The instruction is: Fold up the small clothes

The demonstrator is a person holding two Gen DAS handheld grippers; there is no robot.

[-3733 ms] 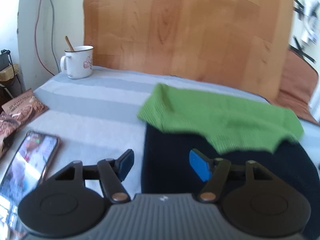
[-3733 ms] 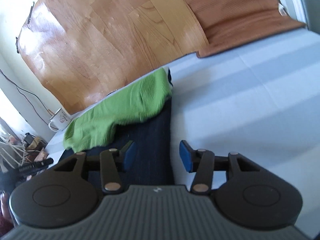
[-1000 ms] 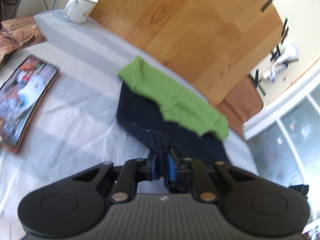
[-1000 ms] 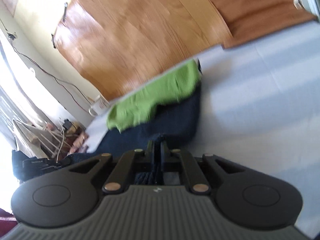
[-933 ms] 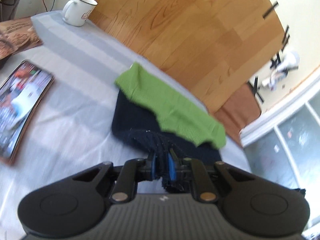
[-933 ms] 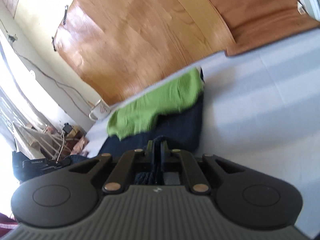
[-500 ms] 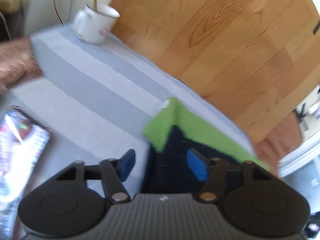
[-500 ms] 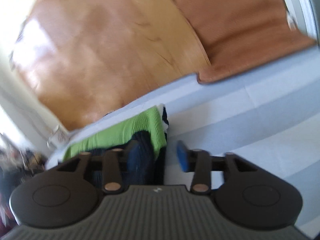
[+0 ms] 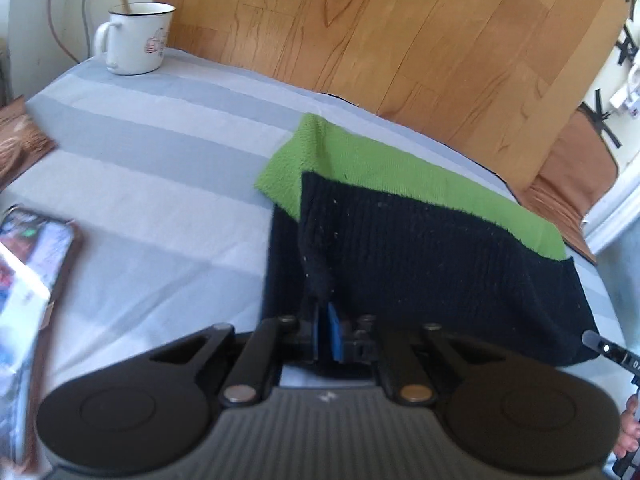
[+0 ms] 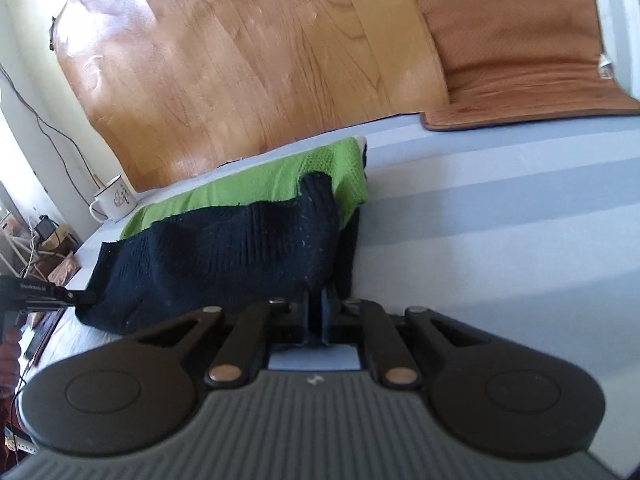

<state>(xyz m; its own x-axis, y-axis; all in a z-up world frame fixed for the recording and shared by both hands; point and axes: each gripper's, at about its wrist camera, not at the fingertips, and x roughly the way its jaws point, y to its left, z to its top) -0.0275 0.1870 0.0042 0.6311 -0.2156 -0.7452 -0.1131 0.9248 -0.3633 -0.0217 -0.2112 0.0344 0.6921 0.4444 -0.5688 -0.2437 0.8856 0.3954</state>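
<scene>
Striped grey-blue cloth covers the desk (image 9: 160, 184), with wood-grain flooring beyond its far edge. Lying on it is the black knitted garment (image 9: 432, 256), folded up over its green band (image 9: 384, 168), which shows along the garment's far edge. The left tongs (image 9: 325, 332) have just been closing and now sit clenched at the garment's near left corner, a pinch of black knit running into their blue pads. The right tongs (image 10: 318, 312) have likewise just closed, clamped on the near right corner of the garment (image 10: 240, 256). Well left of the garment, a white enamel mug (image 9: 134, 38) stands at the desk's far corner; a phone (image 9: 36, 256) lies at the near left.
</scene>
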